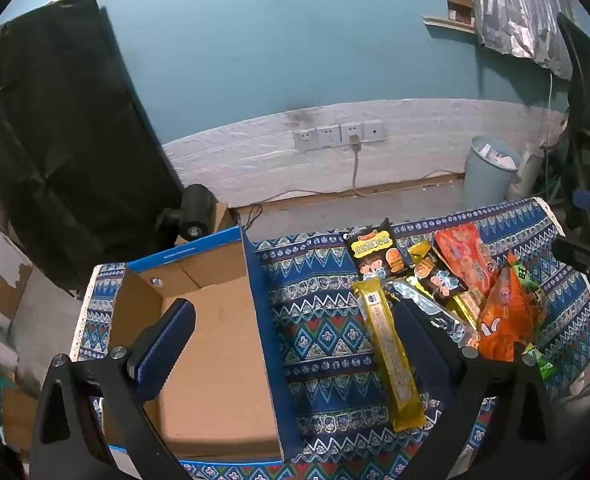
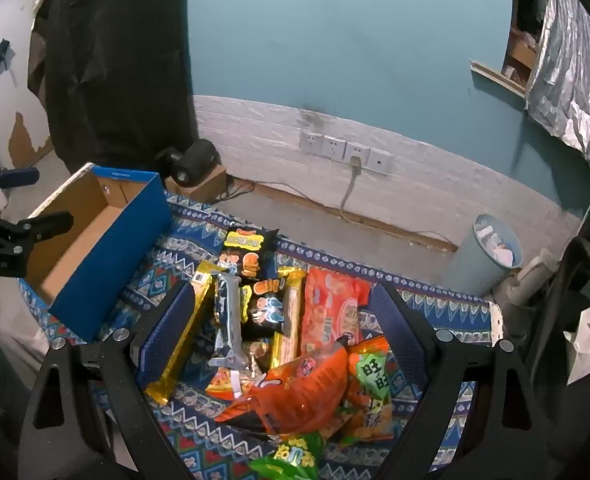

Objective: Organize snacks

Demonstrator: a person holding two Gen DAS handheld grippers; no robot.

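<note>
The cardboard box (image 1: 215, 344) is empty, so nothing is sorted yet. All the snack packets (image 2: 287, 332) lie piled on the patterned cloth (image 1: 327, 320) right of the box. The left gripper (image 1: 291, 344) and right gripper (image 2: 283, 340) both stand wide, holding nothing.

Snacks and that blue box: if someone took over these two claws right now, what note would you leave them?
Left claw: open, empty, hanging over the blue box's right wall and the cloth.
Right claw: open, empty, above the snack pile.
Blue cardboard box: on the patterned cloth, left of the pile, nothing visible inside.
Snack pile: long gold packet, black packets, orange bags and green bags, all loose on the cloth.
Done: nothing packed yet.
Left: probably move every packet into the box.
</note>
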